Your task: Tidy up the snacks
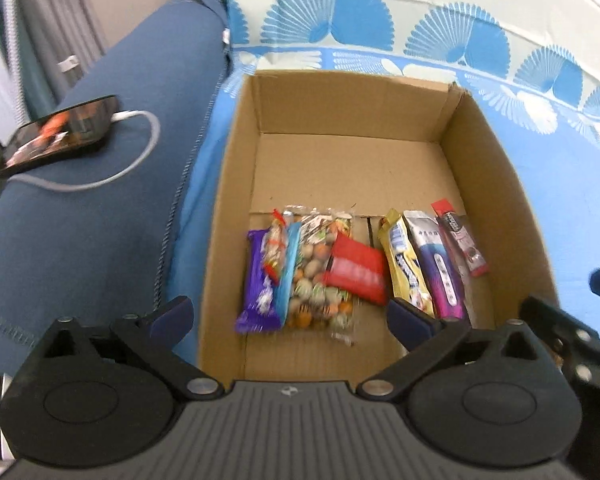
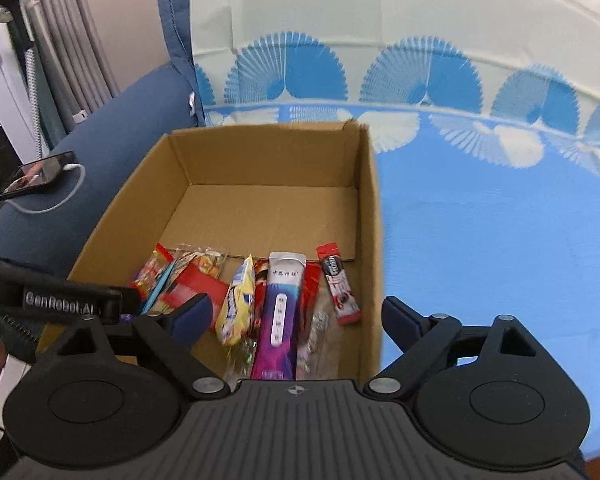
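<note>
snacks lie in the box, both grippers hold nothing

the snacks (image 1: 352, 268) sit side by side at the near edge of the cardboard box (image 1: 340, 100), long sides running near to far. the left gripper (image 1: 290, 316) and the right gripper (image 2: 296, 316) are both spread wide and hang just above them. the left looks a bit nearer the red pack (image 1: 356, 274).
</note>
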`<state>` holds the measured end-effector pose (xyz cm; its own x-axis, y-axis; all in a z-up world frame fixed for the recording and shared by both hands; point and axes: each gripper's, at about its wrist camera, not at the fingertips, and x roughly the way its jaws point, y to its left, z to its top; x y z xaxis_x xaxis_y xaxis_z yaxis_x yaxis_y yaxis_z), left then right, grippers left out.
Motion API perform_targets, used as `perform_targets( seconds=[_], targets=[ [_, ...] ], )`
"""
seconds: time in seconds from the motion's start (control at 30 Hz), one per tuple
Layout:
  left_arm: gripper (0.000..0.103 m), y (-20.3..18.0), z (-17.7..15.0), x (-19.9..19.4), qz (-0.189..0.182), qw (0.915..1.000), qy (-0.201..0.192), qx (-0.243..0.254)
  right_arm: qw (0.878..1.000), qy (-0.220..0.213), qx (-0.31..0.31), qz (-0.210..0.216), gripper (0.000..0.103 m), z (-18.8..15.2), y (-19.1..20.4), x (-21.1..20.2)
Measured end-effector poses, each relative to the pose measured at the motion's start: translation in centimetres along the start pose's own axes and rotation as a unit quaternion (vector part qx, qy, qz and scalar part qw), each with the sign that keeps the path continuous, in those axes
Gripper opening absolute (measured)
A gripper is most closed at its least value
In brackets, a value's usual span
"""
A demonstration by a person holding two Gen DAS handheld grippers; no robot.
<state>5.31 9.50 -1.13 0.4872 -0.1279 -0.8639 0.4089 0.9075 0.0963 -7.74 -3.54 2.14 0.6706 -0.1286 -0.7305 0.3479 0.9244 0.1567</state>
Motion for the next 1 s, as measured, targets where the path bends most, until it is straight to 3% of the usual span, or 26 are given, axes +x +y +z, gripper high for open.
perform_targets(
  seconds=[0.33, 0.53, 1.0],
  targets=[
    [0.103, -0.9, -5.8, -7.9, -0.004, 0.9982, -0.059, 0.007, 0.997, -0.065, -0.040, 0.002, 0.100, -3.9, 2.3, -8.2],
    [0.103, -1.8, -8.8, -11.5, 0.049, 0.9923, -0.113, 0.012, 0.994, -0.096, -0.046, 0.001, 0.101, -5.8, 2.0, -11.8],
    [0.103, -1.0, -11.5, -13.9, 0.020, 0.9939, -0.108, -0.008, 0.990, -0.125, -0.059, 0.004, 0.102, -7.5, 2.6, -14.9]
  ],
)
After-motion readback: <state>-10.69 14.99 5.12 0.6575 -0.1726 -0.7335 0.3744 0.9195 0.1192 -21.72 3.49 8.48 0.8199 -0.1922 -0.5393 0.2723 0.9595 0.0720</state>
